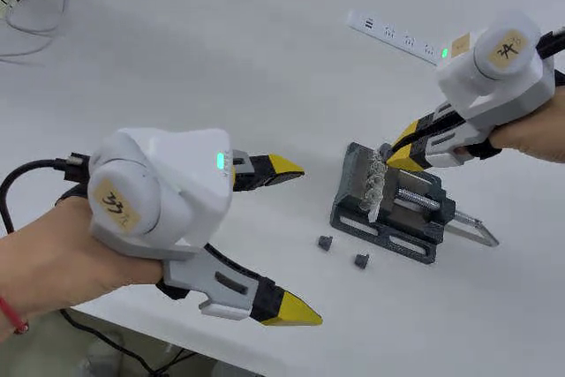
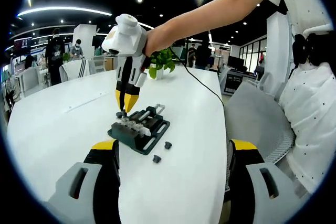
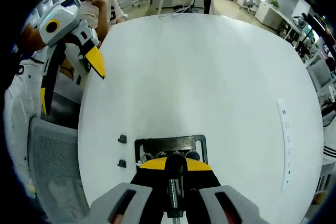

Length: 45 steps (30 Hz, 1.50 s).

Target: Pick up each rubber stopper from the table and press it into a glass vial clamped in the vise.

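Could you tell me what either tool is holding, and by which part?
Right tool pinches a rubber stopper by its sides; left tool holds nothing.

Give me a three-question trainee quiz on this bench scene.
1. How many small dark rubber stoppers lie loose on the white table?
2. True or false: the left gripper has its jaws open.
3. The right gripper's tips are: A) resting on the table, B) over the dark grey metal vise, C) touching the left gripper.
Key: 1) two; 2) true; 3) B.
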Each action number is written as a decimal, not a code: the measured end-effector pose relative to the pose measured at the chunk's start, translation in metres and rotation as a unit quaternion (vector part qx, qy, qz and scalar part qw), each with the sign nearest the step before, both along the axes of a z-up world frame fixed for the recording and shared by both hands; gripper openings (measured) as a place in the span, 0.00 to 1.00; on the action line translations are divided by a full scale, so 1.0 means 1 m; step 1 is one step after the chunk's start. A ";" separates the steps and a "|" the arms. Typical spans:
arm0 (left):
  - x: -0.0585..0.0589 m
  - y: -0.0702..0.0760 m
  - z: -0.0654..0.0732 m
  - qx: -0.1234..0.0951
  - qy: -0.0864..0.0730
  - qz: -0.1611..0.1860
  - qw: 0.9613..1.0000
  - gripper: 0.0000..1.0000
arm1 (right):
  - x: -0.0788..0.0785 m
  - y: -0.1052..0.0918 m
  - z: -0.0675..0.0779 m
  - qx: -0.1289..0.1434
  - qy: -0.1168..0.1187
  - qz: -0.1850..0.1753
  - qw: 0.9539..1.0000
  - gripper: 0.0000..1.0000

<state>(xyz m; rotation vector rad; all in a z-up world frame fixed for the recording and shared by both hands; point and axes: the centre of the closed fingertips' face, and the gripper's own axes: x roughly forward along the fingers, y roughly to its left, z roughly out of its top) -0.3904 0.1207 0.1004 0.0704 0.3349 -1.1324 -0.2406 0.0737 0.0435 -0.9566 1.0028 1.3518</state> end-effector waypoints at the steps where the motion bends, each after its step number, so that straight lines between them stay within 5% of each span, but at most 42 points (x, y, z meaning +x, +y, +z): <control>1: 0.000 0.000 -0.001 0.000 0.002 0.000 1.000 0.85 | 0.001 0.000 -0.001 0.000 0.000 -0.001 1.000 0.05; 22: -0.001 0.000 -0.004 -0.003 0.006 -0.002 1.000 0.83 | 0.001 -0.001 -0.013 -0.008 0.009 -0.008 1.000 0.05; 45: 0.000 -0.003 -0.004 -0.007 0.010 -0.001 1.000 0.82 | 0.002 -0.003 -0.015 -0.055 -0.020 0.033 0.998 0.05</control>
